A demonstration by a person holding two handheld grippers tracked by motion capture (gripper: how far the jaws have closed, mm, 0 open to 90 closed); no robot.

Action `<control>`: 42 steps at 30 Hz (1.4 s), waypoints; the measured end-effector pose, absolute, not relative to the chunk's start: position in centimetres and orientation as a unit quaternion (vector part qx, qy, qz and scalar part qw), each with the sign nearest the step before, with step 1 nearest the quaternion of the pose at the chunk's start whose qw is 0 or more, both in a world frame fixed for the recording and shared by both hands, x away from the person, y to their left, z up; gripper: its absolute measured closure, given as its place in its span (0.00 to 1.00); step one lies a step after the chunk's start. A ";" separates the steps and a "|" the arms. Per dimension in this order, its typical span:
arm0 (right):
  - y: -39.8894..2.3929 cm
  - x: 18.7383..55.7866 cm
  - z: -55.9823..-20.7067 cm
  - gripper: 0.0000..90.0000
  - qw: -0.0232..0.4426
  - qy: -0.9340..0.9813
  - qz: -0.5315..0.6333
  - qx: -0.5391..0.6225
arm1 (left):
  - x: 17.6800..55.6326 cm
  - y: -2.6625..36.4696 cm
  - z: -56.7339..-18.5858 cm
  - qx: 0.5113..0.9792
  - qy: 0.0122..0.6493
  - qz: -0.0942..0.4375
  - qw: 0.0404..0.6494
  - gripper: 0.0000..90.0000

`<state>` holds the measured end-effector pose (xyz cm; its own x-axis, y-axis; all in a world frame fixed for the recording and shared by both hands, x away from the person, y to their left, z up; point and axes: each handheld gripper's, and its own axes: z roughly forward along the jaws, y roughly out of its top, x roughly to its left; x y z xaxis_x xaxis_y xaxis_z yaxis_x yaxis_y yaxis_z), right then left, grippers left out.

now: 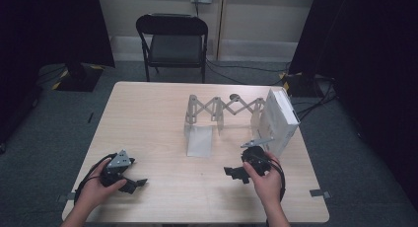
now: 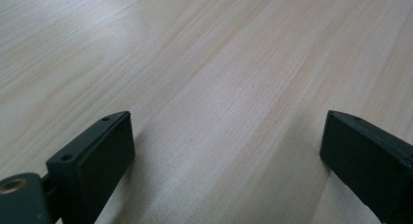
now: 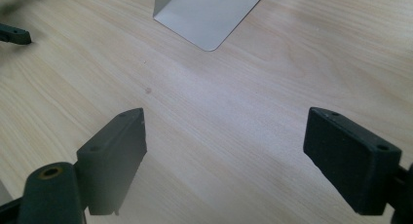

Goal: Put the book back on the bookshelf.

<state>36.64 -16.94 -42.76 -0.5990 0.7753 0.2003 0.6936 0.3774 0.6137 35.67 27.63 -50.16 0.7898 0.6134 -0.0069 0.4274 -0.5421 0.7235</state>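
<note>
Both sets of jaws stand wide with nothing between them: the left gripper [image 1: 134, 182] rests low over the near left of the table [image 1: 148, 118], the right gripper [image 1: 235, 172] hangs over bare wood near the middle right. Just beyond the right gripper sits the white book [image 1: 279, 119], upright at the right end of the expanding metal bookend rack [image 1: 224, 108], whose flat base plate [image 3: 209, 14] lies ahead of the right jaws. The risk, as I judge it, lies in the scissor links: a sideways nudge at the book could fold the rack or tip the book flat. A grip too near the book's edge may slip. Farther off, the folding chair [image 1: 172, 44] is no hazard.
</note>
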 end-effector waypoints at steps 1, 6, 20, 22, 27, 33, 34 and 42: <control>-16.8 36.6 -42.8 0.18 0.060 0.826 0.342 0.444 | 35.7 27.6 -50.2 0.869 0.299 0.125 0.374 0.06; -16.3 36.6 -43.3 0.18 0.056 0.829 0.343 0.438 | 35.7 27.6 -50.2 0.869 0.299 0.125 0.374 0.06; -14.5 36.7 -44.7 0.18 0.042 0.834 0.346 0.427 | 35.7 27.6 -50.2 0.869 0.299 0.125 0.373 0.06; -14.1 36.7 -44.7 0.19 0.042 0.838 0.344 0.422 | 35.7 27.6 -50.2 0.869 0.299 0.125 0.373 0.06; -13.4 36.7 -44.9 0.19 0.037 0.841 0.346 0.415 | 35.7 27.6 -50.2 0.869 0.299 0.125 0.373 0.06; -12.7 36.7 -45.3 0.19 0.033 0.845 0.347 0.405 | 35.7 27.6 -50.2 0.869 0.299 0.125 0.373 0.06; -12.7 36.7 -45.3 0.19 0.033 0.845 0.347 0.405 | 35.7 27.6 -50.2 0.869 0.299 0.125 0.373 0.06; -11.7 36.8 -45.9 0.19 0.034 0.853 0.343 0.392 | 35.7 27.6 -50.2 0.869 0.299 0.125 0.373 0.06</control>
